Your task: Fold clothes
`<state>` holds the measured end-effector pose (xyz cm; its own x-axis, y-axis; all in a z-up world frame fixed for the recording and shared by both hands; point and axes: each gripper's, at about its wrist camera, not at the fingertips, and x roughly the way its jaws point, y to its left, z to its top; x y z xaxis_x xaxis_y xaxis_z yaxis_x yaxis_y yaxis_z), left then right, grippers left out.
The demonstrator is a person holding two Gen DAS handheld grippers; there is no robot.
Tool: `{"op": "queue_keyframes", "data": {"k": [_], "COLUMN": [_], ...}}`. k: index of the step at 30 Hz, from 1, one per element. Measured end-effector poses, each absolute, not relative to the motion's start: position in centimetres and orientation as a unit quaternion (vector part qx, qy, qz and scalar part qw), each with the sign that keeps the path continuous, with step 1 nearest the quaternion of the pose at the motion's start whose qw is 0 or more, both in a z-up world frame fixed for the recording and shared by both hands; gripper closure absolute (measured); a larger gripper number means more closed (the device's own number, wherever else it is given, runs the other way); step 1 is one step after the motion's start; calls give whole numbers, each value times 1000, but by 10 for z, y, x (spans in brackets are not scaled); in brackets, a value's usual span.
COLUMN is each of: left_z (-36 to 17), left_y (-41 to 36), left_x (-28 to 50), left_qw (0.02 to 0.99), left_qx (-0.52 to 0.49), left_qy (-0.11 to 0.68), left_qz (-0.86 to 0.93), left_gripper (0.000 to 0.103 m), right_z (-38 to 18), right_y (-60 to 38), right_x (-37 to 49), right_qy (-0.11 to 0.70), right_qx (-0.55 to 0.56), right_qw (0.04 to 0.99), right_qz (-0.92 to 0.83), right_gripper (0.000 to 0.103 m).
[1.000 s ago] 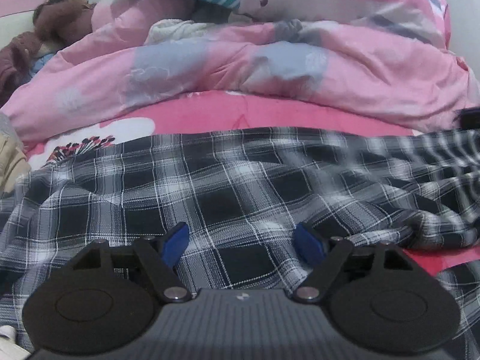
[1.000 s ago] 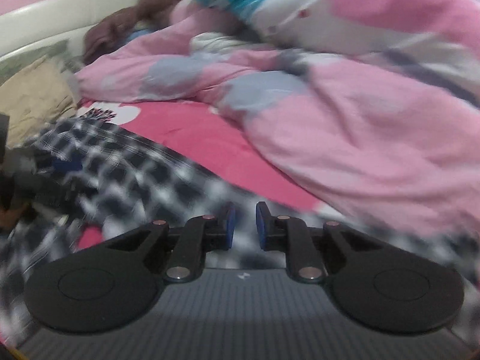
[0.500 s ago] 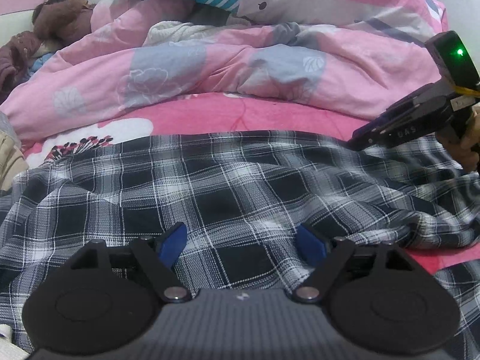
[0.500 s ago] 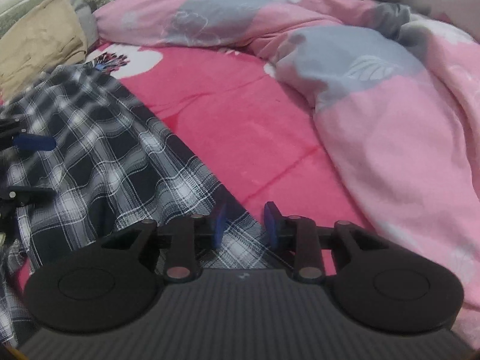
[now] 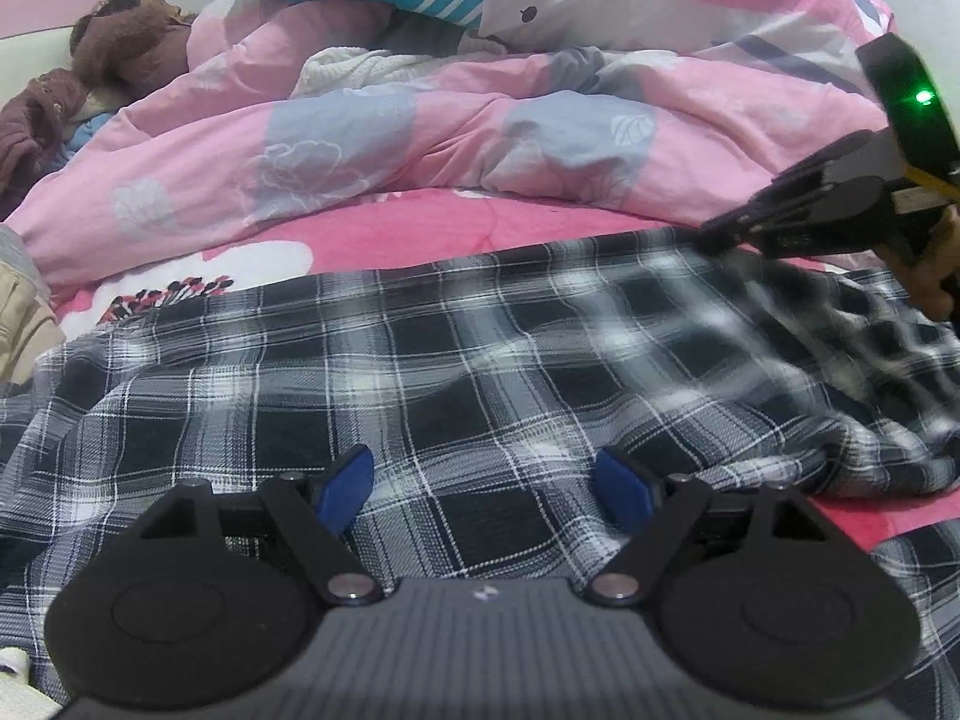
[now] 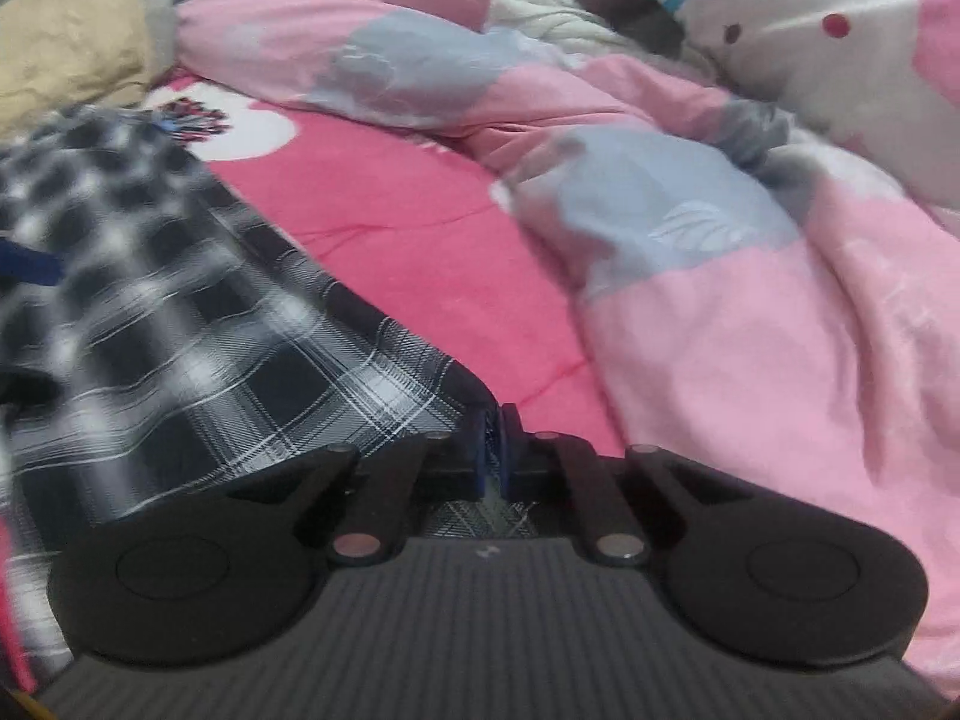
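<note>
A black-and-white plaid shirt lies spread and wrinkled on the pink bed. My left gripper is open and empty, its blue fingers low over the shirt's near part. My right gripper is shut on the far corner of the plaid shirt and lifts that edge; it also shows in the left wrist view at the right, above the shirt. The cloth near it is blurred.
A bunched pink quilt lies across the back of the bed and fills the right of the right wrist view. The pink sheet shows between quilt and shirt. A beige pillow and brown clothing lie far left.
My right gripper has closed on the shirt's far corner and pulls it up, so the cloth there now stretches. My left gripper stays open in place.
</note>
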<state>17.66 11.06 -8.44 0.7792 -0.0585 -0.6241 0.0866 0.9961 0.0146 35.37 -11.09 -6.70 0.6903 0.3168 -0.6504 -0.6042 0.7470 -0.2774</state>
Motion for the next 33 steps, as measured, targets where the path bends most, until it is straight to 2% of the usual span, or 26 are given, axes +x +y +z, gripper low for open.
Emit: {"op": "queue_keyframes", "data": {"k": [5,9,11,15,19,24,29,33], "left_z": [-86,-86,-86,-86,-82,-62,-48,-44], "left_y": [110,109,109,112,124,129,91,45], "left_x": [176,176,176,176,174,159,163,176], "left_qw": [943,943,943,942,945,963,958,947], "left_qx": [24,25,24,18,-18,-21,4,25], "left_qy": [330,330,331,333,324,267,280,301], "left_qz": [-37,-37,-37,-39,-46,-26,-64,-105], "left_gripper": [21,21,20,20,20,20,20,20], "right_z": [-90,-92,-79,-44,-4,26,17,-1], "right_y": [-100,-107,-132,-200,-291,-405,-481,-484], "right_x": [363,375,384,382,332,230,167,181], "right_qy": [291,303,318,306,268,238,255,268], "right_qx": [-271,-209,-114,45,145,175,214,185], "right_qw": [889,906,920,940,949,955,939,942], "right_qz": [226,208,201,147,82,-19,-87,-86], "right_gripper": [101,96,72,62,61,61,61,61]}}
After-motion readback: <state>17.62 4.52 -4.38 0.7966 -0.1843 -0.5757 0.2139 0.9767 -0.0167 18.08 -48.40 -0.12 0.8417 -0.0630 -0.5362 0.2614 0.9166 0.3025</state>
